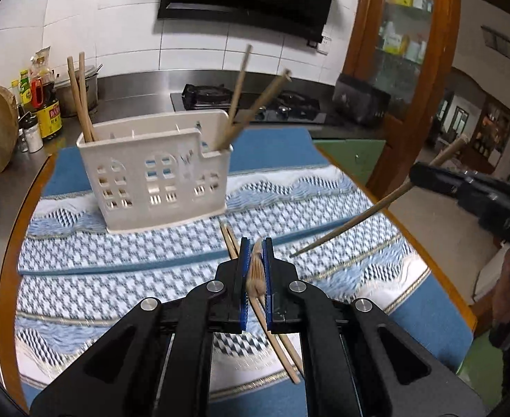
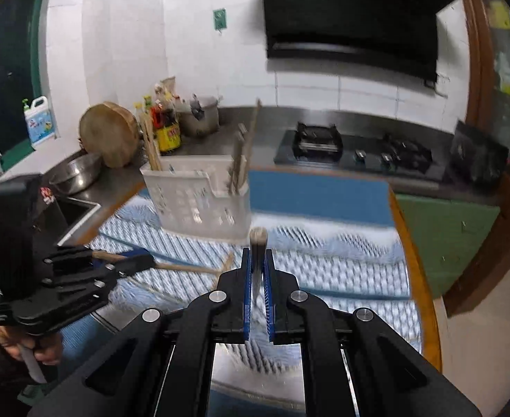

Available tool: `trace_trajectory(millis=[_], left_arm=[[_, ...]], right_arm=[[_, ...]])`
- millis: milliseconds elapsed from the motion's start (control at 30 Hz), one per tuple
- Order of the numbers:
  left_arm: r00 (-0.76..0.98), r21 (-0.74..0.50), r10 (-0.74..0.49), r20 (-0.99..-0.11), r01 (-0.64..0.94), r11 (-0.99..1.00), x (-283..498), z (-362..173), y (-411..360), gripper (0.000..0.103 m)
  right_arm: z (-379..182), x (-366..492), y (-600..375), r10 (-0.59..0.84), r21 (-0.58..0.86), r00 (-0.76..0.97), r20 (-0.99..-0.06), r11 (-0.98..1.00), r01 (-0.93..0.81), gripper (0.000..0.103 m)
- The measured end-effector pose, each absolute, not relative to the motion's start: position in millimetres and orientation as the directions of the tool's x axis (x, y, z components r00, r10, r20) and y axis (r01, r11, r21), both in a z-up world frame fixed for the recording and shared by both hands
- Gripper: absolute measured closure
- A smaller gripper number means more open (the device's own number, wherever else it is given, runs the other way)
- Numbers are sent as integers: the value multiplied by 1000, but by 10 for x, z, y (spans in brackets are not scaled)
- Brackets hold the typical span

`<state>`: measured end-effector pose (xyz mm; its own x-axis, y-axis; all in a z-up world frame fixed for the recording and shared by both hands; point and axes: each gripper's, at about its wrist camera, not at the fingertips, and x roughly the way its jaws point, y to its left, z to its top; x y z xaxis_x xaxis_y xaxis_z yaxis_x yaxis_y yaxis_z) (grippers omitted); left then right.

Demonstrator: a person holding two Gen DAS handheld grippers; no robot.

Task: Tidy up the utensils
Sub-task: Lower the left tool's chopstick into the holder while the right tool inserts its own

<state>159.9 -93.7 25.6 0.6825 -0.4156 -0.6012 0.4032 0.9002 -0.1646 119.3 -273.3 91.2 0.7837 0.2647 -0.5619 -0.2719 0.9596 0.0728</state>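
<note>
The left gripper (image 1: 255,260) was found closed on one chopstick (image 1: 256,271), clamped between the blue fingers (image 1: 243,278) and seen nearly end-on, so that its long axis ran roughly along the pointing line of the gripper, toward the holder. The right gripper (image 2: 257,271) was found closed on a second chopstick (image 2: 257,243), likewise seen end-on in its own view; from the left view the same stick (image 1: 359,217) was seen slanting, thin tip down toward the cloth and thick end up behind the fingers.

Both held sticks were clear of the table. The white utensil holder (image 1: 154,177) stood upright ahead of both grippers, toward the far edge of the table (image 1: 8,243), on the blue patterned cloth (image 1: 116,253). It lay nearly straight ahead of the left gripper and ahead and slightly left of the right; neither could be judged clearly nearer. The coming move was judged to turn on tipping each stick upright over an open compartment.

Counted: two chopsticks (image 1: 79,97) in the holder's left end compartment, two (image 1: 251,100) in its right end compartment, two held, and two loose chopsticks (image 1: 282,344) lying on the cloth beneath the left gripper, near the front edge. One holder was counted.
</note>
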Motion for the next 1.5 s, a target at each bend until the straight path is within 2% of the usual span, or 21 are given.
trace_trajectory(millis=[300, 500, 700, 967, 1167, 1500], left_arm=[[686, -188, -437, -582, 409, 893, 1926, 642, -706, 97], [719, -182, -433, -543, 403, 897, 2040, 1036, -488, 97], [784, -153, -410, -466, 385, 910, 2051, 1545, -268, 97], [876, -99, -322, -359, 307, 946, 2175, 2098, -70, 97], [883, -100, -256, -393, 236, 967, 2474, 1963, 8, 97], [837, -160, -240, -492, 185, 970, 2882, 1429, 160, 97]], right_arm=[[1597, 1588, -2385, 337, 48, 784, -521, 929, -367, 96], [1848, 1950, -2179, 329, 31, 784, -526, 929, -369, 97], [1924, 2245, -2043, 303, 20, 797, -522, 939, -344, 97], [1592, 2661, -1921, 270, 30, 752, -601, 948, -316, 96], [1365, 2742, -1853, 273, 34, 725, -633, 945, -326, 96], [1227, 2793, -1795, 274, 37, 709, -650, 943, -331, 96]])
